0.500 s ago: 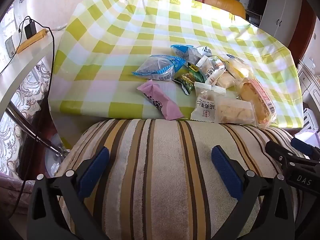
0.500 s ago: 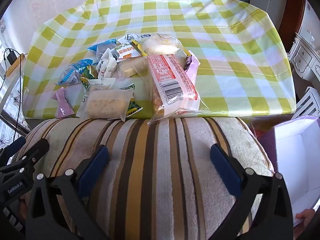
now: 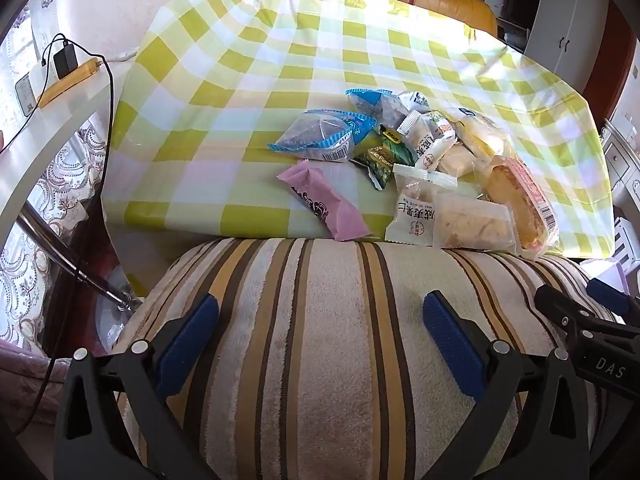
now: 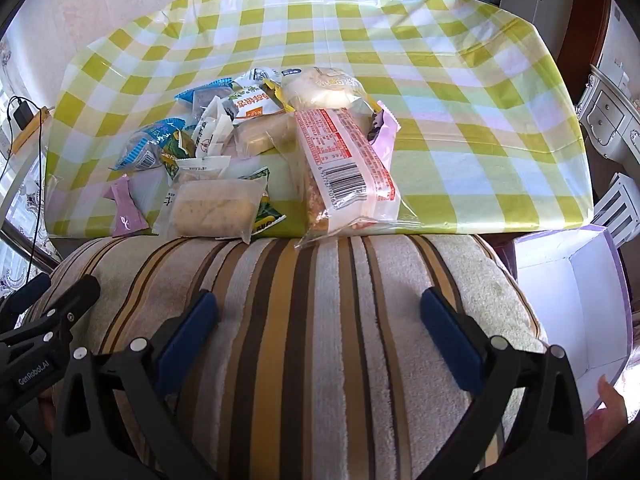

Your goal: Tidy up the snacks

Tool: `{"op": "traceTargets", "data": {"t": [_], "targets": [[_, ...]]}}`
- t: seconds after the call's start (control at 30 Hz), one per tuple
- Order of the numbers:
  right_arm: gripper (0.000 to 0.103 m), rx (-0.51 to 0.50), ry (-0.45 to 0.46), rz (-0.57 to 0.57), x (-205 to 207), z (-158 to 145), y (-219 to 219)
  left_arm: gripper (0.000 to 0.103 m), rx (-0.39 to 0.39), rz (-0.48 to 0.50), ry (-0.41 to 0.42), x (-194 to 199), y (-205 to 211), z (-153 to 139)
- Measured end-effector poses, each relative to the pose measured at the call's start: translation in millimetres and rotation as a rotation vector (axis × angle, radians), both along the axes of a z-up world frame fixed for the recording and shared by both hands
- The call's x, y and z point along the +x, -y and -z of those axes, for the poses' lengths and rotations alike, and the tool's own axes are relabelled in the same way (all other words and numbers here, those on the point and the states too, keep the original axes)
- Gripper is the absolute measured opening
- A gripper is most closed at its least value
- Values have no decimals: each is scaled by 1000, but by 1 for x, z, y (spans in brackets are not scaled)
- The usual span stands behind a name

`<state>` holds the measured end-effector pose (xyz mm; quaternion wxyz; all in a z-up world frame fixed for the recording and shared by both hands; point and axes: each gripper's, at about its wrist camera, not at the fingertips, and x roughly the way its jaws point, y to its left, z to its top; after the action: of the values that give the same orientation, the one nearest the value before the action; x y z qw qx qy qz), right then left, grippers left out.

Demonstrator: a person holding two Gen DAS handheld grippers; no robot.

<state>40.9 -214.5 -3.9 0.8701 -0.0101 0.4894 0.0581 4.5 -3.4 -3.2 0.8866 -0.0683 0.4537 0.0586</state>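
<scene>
On the worktop, covered in a green-and-white checked cloth, the snacks lay in a loose heap near its front edge. Farthest left was a pink wrapped bar, apart from the rest, then a blue-edged clear packet and a green packet beside it. Next came a white sachet with red characters, partly under a clear pouch of pale biscuit. To the right of that lay a long cake pack with a barcode, its near end hanging just over the worktop's edge, with a round bun in clear wrap behind it. At the far right, below the worktop, stood an open white box with lilac sides; the part of its inside in view held nothing. Both the left tongs and right tongs stood spread wide and held nothing, poised over a striped cushion.
</scene>
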Motion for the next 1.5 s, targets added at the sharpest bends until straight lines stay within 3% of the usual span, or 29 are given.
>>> {"op": "traceTargets", "data": {"t": [1.5], "targets": [[102,3,37,8,-4,4,-1,99,8,-3,8,0,2,-2]]}}
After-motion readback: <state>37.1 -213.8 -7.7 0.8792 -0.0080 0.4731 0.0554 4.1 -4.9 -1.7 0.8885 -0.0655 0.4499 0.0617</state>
